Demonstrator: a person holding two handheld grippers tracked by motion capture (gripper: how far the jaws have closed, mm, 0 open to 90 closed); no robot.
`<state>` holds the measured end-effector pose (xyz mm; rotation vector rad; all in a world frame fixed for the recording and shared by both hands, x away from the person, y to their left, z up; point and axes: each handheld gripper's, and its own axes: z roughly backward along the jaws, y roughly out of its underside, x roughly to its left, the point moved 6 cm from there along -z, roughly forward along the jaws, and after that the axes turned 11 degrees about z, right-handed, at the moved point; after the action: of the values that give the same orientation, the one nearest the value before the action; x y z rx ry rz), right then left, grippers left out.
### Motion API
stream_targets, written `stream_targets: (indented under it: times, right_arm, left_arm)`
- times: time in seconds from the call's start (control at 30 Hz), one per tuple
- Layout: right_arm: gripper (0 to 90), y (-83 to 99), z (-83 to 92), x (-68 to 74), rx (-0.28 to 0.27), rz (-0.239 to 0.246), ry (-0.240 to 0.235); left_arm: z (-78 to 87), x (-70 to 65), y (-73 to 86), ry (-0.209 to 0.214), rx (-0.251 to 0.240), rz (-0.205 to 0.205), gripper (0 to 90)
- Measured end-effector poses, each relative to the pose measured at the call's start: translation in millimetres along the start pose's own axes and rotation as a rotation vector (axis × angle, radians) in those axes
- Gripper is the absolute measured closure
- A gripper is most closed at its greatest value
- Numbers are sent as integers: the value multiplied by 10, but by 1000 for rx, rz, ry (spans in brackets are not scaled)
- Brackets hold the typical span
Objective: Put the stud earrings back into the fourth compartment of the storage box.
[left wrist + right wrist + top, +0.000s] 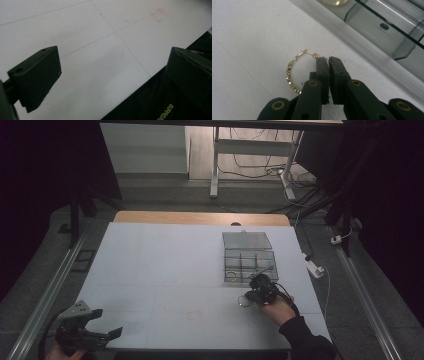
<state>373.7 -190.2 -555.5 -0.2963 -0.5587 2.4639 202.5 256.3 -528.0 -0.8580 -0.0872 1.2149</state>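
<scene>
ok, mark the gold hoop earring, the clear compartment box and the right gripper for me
gold hoop earring [290, 73]: right gripper view, beaded left arc of the hoop.
clear compartment box [372, 53]: right gripper view, near side wall.
right gripper [328, 59]: right gripper view, between the closed fingertips, at the hoop's top.

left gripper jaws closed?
No, in the left gripper view the left gripper has its jaws standing wide apart over the white table, nothing between them.
</scene>
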Motion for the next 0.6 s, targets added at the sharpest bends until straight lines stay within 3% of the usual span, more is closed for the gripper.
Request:
stream_targets:
  times: [0.13, 0.6]
  right_arm:
    - [869, -22, 29, 7, -20, -4, -11]
    - [869, -144, 217, -12, -128, 24, 22]
  left_arm:
    - [1, 1, 0, 3, 1, 0, 2]
    - [-1, -1, 0, 6, 2, 1, 2]
